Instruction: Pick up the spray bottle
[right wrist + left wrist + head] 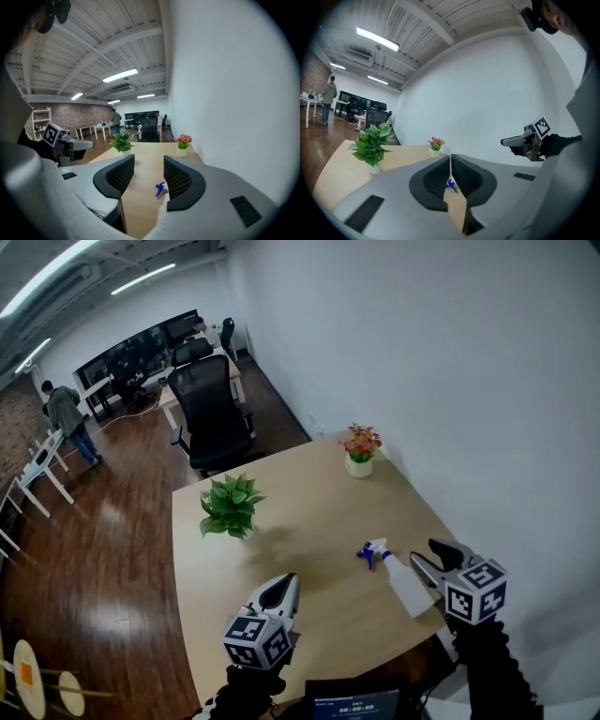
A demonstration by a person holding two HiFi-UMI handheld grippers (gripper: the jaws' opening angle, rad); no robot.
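Note:
The spray bottle [401, 581], white with a blue trigger head, lies on its side near the right edge of the wooden table [309, 512]. My right gripper [427, 557] hovers just right of it, open and empty. In the right gripper view the bottle's blue trigger [161, 189] shows low between the parted jaws [149, 161], close to the right pad. My left gripper [285, 583] is over the table's near left part, well apart from the bottle. In its own view the jaws [450, 161] are only a narrow slit apart, and the blue trigger [451, 184] shows through it.
A green potted plant [230, 505] stands at the table's left and a small flower pot [360, 448] at its far right corner. A black office chair [211, 413] is beyond the table. A white wall runs along the right. A dark screen [356, 702] sits at the near edge.

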